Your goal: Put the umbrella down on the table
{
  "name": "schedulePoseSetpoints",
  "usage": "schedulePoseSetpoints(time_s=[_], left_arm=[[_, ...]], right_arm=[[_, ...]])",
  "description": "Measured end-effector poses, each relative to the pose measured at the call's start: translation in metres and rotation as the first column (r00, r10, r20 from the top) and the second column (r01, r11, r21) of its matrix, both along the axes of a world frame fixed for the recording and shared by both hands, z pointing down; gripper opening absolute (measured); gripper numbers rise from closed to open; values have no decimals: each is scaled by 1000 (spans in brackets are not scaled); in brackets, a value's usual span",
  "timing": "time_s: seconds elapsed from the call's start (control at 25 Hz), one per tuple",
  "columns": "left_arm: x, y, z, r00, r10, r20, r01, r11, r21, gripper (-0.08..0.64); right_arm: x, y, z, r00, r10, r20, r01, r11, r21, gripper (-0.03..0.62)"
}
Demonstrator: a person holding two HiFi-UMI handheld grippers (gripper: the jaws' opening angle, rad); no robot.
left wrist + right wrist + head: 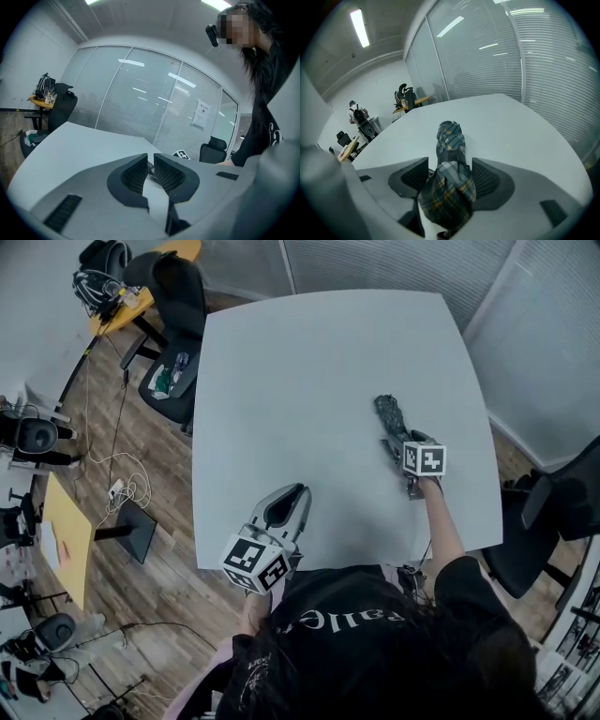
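Viewed from the head camera, largest first: broad pale-grey tabletop with rounded corners (309,371), carrying a single item on its right half; flanked at the far left corner by a black office chair (178,306).

Next in size: grey two-jaw left gripper with marker cube (291,502), held over the near edge of the tabletop, well apart from the task's item. Jaws drawn almost together on nothing, as shown in the left gripper view.

Then: grey two-jaw right gripper with marker cube (392,439), tilted down over the table's right half. Jaws spread wide in the right gripper view, with ribbed black pads (490,180) flanking the item on both sides but not visibly pressing on it.

Smallest: folded compact umbrella in dark green plaid fabric (388,412), judged already lying on the tabletop, with its far end resting on the surface. Laid lengthwise, straight out from between the right fingers in line with that gripper's own pointing direction, toward the far edge of the table; near end tucked back between the pads.

Judged decisive for the coming move: neither left nor right of the fingers but squarely between them, hence calling for a straight withdrawal back along that axis, or a lift, not a sideways sweep likely to drag or roll the fabric. Right hand at the umbrella; left hand much the farther.
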State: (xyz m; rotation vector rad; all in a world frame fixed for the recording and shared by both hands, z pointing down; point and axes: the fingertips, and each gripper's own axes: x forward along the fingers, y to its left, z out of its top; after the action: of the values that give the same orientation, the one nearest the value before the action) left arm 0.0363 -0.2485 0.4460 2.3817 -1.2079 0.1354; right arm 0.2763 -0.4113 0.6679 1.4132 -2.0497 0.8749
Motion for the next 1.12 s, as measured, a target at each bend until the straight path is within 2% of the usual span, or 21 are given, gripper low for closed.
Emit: schedulePoseSetpoints(time_s=[0.28,0.64,0.92,1.12], left_arm=[[-11,11,-1,1000,19,-13,-19,1000,9,43],[-42,31,-9,999,39,-30,-38,999,34,43],[-78,50,-11,999,35,-41,-33,998,47,43],[-107,63,-8,999,46,3,-46,997,62,43]], right_arm=[[-17,33,-54,994,-35,105,25,995,99,279],[-81,93,-132,970,-118,214,72,974,215,250],[-142,140,-160,960,-162,227,102,962,254,204],[-192,168,-168,954,-206,219,144,953,268,166]])
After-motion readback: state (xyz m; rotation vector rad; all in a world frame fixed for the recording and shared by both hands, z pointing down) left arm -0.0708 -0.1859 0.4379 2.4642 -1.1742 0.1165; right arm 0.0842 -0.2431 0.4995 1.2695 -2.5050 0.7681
